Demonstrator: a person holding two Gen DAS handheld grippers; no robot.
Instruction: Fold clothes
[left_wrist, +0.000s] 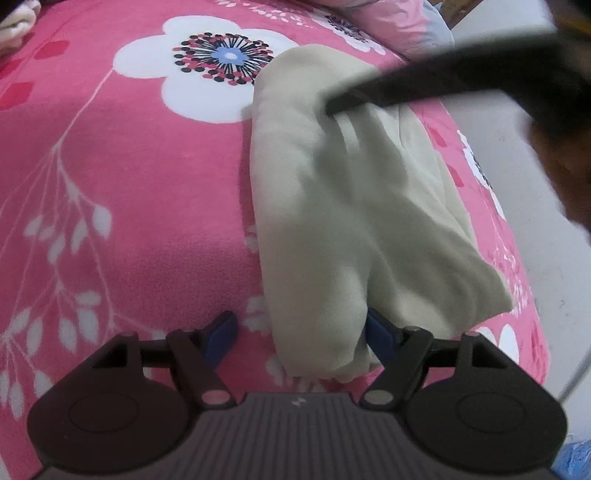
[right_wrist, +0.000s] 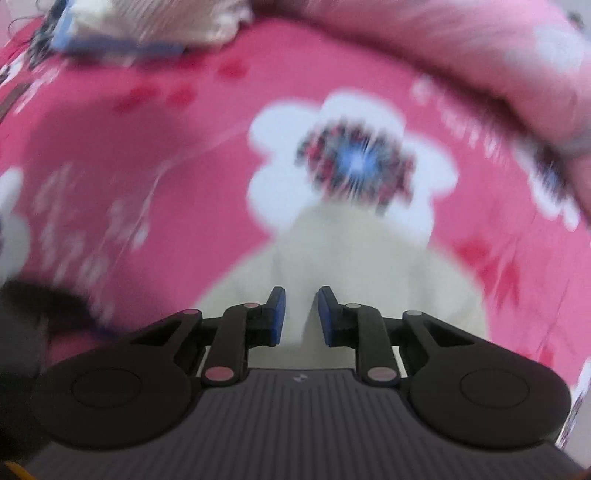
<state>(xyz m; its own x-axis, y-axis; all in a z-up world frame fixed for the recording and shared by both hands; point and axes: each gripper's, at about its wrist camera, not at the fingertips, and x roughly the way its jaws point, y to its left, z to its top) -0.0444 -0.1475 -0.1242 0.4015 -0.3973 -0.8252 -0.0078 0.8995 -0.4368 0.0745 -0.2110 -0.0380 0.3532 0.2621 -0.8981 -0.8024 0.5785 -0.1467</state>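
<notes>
Left-wrist view first: pale green garment (left_wrist: 354, 206) lies in a long, narrow bundle on a pink floral blanket (left_wrist: 122, 177), running from the near middle of the bed toward its far right corner, close along the right edge; beyond that edge, grey floor (left_wrist: 532, 155); the left gripper (left_wrist: 301, 338) has its jaws spread wide, the near end of the cloth sitting between them, bulging against the right blue pad while the left pad stands clear over the blanket; the right gripper (left_wrist: 332, 107) reaches in from the upper right as a dark blur, its tip on the far part of the bundle where creases gather; from this side, whether it pinches cloth cannot be told.

Right-wrist view, heavily smeared by motion: right gripper (right_wrist: 301, 314) has its jaws close together with a narrow gap, pale cloth (right_wrist: 351, 266) directly beneath and between them; whether the pads grip it cannot be told; a white flower print lies just beyond on the blanket (right_wrist: 147, 147); a cream heap (right_wrist: 147, 22) sits toward the far left corner.

Judging by its soft creases, the garment should be light and limp, sagging wherever unsupported; corners and folded edges look the best places to take hold.
</notes>
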